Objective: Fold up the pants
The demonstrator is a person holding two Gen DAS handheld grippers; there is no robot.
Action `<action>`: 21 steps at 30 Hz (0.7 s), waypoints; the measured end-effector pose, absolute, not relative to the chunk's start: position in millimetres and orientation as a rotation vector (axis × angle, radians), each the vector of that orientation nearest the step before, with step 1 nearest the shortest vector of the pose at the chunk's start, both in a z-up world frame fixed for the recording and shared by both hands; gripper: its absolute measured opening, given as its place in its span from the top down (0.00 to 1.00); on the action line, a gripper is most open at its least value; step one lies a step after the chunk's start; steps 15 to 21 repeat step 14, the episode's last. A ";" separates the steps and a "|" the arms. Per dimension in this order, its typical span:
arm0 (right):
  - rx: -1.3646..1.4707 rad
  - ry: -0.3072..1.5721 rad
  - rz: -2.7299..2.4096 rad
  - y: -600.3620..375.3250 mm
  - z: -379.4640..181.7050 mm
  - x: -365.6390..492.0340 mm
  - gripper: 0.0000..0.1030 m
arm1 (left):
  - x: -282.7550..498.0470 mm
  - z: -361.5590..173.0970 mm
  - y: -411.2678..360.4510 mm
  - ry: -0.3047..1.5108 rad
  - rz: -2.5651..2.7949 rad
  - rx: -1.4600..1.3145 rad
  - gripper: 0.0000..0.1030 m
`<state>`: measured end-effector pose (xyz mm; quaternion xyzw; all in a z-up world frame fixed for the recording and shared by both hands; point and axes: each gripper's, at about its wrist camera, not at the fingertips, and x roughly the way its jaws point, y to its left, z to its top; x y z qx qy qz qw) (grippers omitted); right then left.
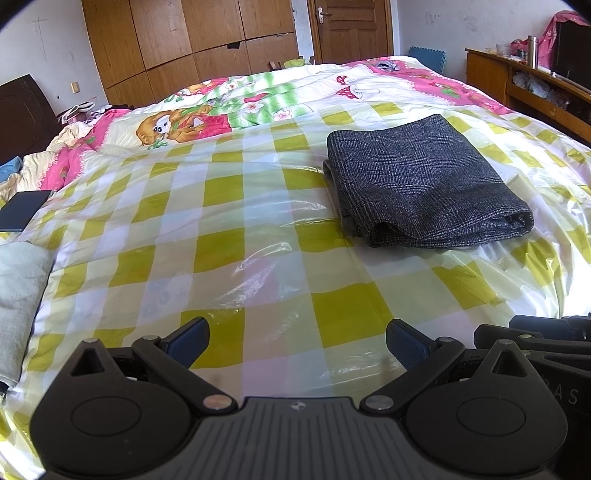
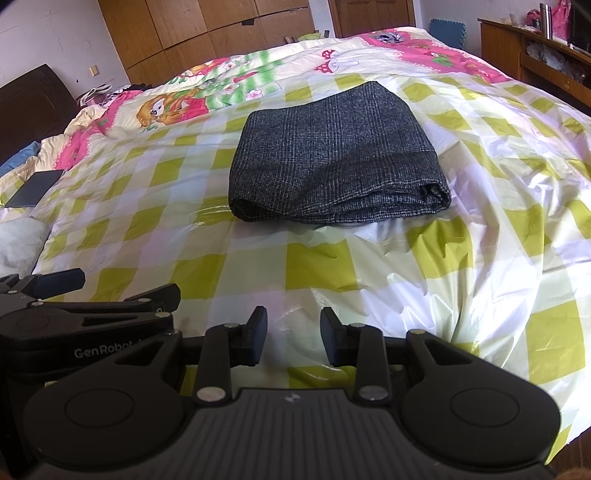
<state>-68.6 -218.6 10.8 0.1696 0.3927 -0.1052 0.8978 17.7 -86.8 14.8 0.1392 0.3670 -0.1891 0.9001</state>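
With both grippers' jaws apart and empty, the folded pants (image 2: 338, 158) sit on slick plastic sheeting (image 2: 480, 258) — a nudge could slide or unfold them.

You have a yellow-checked plastic sheet (image 1: 221, 192) over the bed, a cartoon quilt (image 1: 207, 107) at 12 o'clock, wooden wardrobes (image 1: 184, 40) and a door (image 1: 351, 29) beyond, a dark flat tablet (image 1: 22, 210) at 9 o'clock, and a wooden shelf (image 1: 517, 74) at 2 o'clock

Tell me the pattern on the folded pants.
Dark grey with a fine pale check; the pants show best in the right wrist view.
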 end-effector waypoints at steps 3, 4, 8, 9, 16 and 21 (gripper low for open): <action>0.351 0.814 -0.218 -218.4 10.7 -68.5 0.68 | 17.2 15.1 -87.4 0.751 -0.391 0.293 0.00; 0.351 0.813 -0.218 -218.4 10.8 -68.6 0.68 | 16.8 15.5 -87.3 0.749 -0.391 0.293 0.00; 0.350 0.814 -0.218 -218.6 10.8 -68.6 0.68 | 16.2 15.8 -86.7 0.746 -0.389 0.289 0.00; 0.351 0.813 -0.218 -218.2 10.8 -68.6 0.68 | 16.1 15.8 -86.7 0.746 -0.388 0.289 0.00; 0.350 0.813 -0.219 -218.4 10.9 -68.6 0.68 | 15.8 16.4 -86.2 0.745 -0.386 0.285 0.00; 0.350 0.813 -0.219 -218.4 10.9 -68.6 0.68 | 15.8 16.4 -86.2 0.745 -0.386 0.285 0.00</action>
